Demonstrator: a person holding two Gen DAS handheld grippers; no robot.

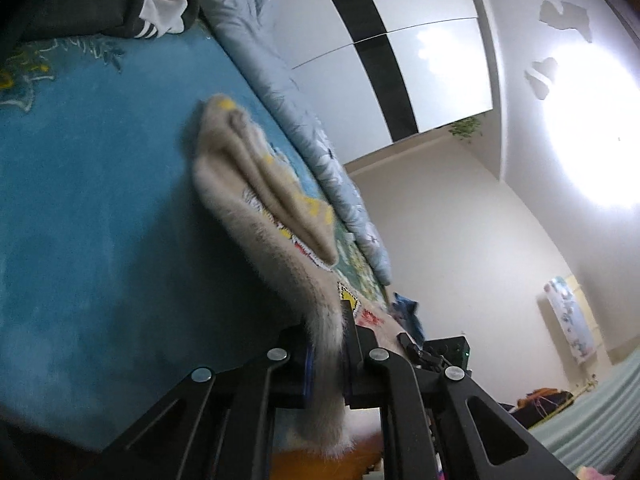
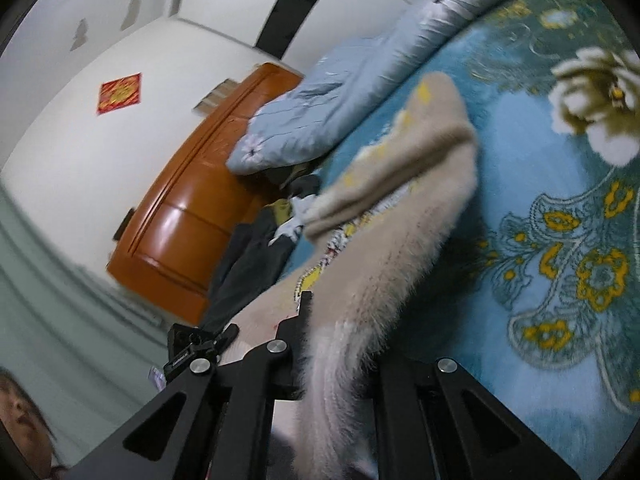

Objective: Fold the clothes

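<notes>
A fuzzy beige sweater (image 1: pixel 260 196) with yellow and red print lies partly folded on the blue floral bedspread (image 1: pixel 80 200). My left gripper (image 1: pixel 326 344) is shut on the sweater's edge, with the fabric hanging down between its fingers. My right gripper (image 2: pixel 320 344) is shut on another part of the same sweater (image 2: pixel 400 208), which is lifted off the bedspread (image 2: pixel 560 240). Its right finger is hidden under the fabric.
A rolled light-blue quilt (image 1: pixel 288 92) (image 2: pixel 340 92) lies along the far side of the bed. Dark clothes with white stripes (image 1: pixel 152 12) (image 2: pixel 256 248) are piled at one end. An orange wooden headboard (image 2: pixel 192 216) stands by the wall. The other gripper (image 2: pixel 192 344) shows nearby.
</notes>
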